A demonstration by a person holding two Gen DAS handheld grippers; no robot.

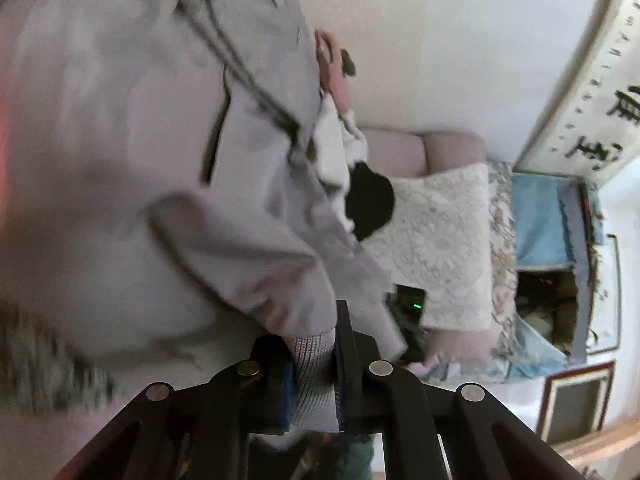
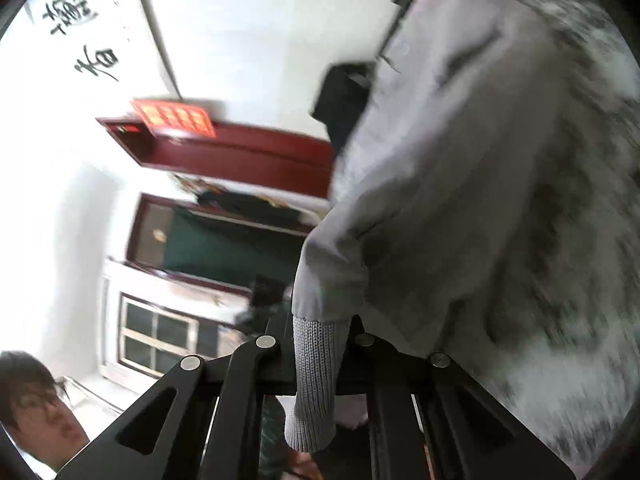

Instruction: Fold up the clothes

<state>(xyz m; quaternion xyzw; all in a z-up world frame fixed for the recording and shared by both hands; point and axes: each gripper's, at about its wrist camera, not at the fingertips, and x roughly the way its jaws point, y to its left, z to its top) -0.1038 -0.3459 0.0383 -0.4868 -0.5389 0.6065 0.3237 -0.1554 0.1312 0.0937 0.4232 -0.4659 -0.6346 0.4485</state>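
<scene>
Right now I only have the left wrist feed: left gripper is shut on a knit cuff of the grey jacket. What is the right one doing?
Observer: The right gripper is shut on the other ribbed knit cuff of the same grey jacket.
Operator: Is the jacket lying on anything on that side?
Observer: None visible in the right wrist view; it hangs in front of a white wall and a dark red door frame. The view is motion-blurred.
Operator: Anyone nearby?
Observer: Yes, a person's head shows at the lower left edge of the right wrist view.
</scene>
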